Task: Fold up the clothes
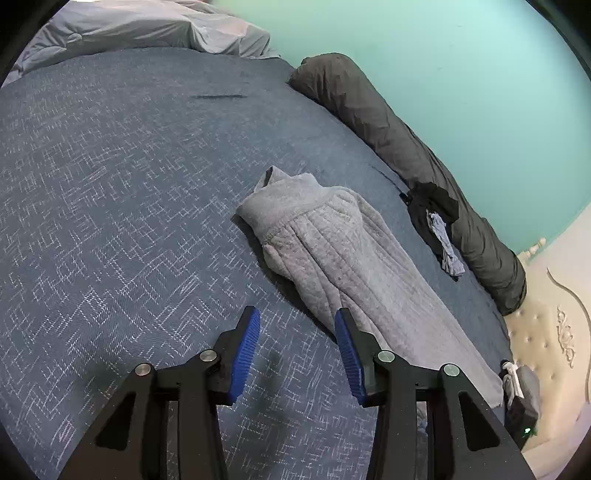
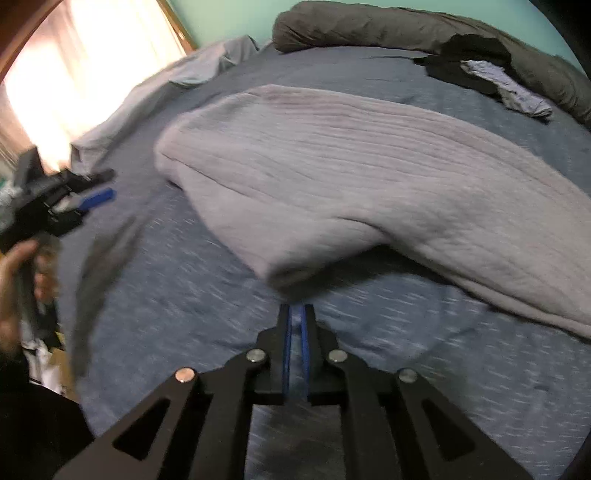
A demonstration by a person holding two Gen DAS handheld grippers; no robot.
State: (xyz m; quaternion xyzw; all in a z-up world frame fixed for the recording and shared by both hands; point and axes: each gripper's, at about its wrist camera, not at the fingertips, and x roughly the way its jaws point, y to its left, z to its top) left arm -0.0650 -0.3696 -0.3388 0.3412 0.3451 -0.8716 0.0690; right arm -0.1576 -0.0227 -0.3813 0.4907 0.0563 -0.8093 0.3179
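Observation:
A grey ribbed garment (image 1: 332, 251) lies lengthwise on the blue bedspread (image 1: 110, 184), its banded end farthest from me. My left gripper (image 1: 297, 321) hovers open just above the bedspread with nothing between its blue pads; its right fingertip (image 1: 343, 317) is at the garment's left edge. In the right wrist view the garment (image 2: 351, 166) stretches across the bed, blurred. My right gripper (image 2: 295, 307) is shut on the garment's near folded edge, which bulges up off the bedspread (image 2: 184, 295) right at its tips. The left gripper (image 2: 109, 184) and a person's hand (image 2: 14, 288) show at the left edge.
A dark rolled bolster (image 1: 388, 129) lines the far side by the green wall. A small pile of black and pale-blue clothes (image 1: 432, 210) lies against it. A crumpled grey sheet (image 1: 147, 26) sits at the far end. A cream headboard (image 1: 554, 332) is at the right.

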